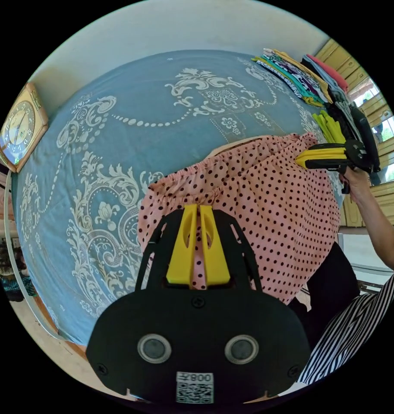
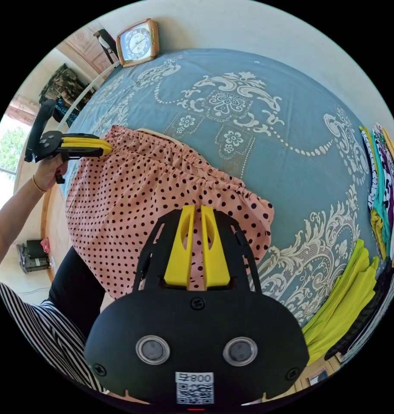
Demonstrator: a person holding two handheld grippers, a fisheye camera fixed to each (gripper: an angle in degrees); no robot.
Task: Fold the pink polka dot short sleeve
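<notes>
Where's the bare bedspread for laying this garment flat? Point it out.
Free: the blue bedspread between the pink polka dot garment, the clock and the wall. Crowded: the edge with the folded clothes stack and yellow-green garment.

Bare bedspread [image 1: 132, 142] beyond; folded clothes [image 2: 378, 181] alongside

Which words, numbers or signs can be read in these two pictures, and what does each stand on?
Square wooden-framed clock: hour numerals, too small to read surely.
White sticker at each view's lower edge: square code and short characters, a label, left unquoted.
Pink polka dot garment, blue patterned bedcover: no text.
</notes>
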